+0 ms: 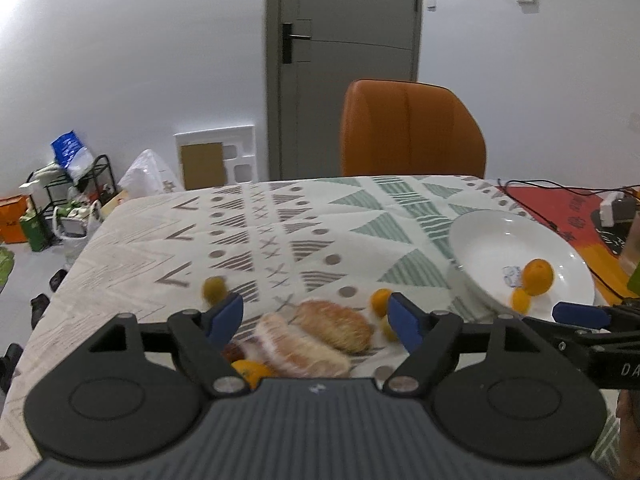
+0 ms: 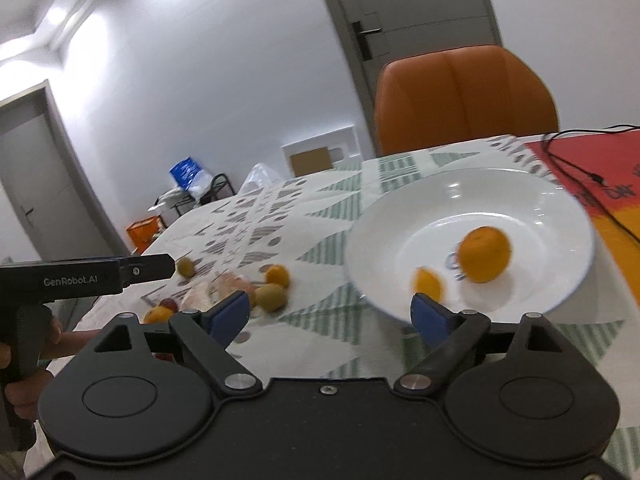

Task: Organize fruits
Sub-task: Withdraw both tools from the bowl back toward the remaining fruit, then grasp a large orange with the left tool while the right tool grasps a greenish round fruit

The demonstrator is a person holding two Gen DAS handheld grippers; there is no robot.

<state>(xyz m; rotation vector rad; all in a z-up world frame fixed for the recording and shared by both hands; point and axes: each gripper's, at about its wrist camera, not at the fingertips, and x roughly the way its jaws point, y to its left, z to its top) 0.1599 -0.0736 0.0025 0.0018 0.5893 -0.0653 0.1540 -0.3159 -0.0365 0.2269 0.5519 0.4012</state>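
Note:
A white plate [image 1: 488,232] [image 2: 520,192] on the patterned tablecloth holds a large orange [image 1: 538,276] [image 2: 485,255] and a small orange fruit [image 1: 521,300] [image 2: 428,283]. Loose fruit lies left of it: wrapped pomelo pieces [image 1: 316,334] [image 2: 208,292], a greenish fruit [image 1: 214,288] [image 2: 186,266], small oranges [image 1: 380,301] [image 2: 278,275], a yellow-green fruit [image 2: 271,297]. My left gripper [image 1: 316,320] is open above the pomelo pieces, nothing between its fingers. My right gripper [image 2: 332,314] is open at the plate's near rim, empty.
An orange chair [image 1: 412,132] [image 2: 464,96] stands behind the table. A red mat with a black cable [image 1: 560,208] [image 2: 576,172] lies right of the plate. Bags and a rack [image 1: 68,196] crowd the floor at left. A hand [image 2: 24,360] holds the left gripper's handle.

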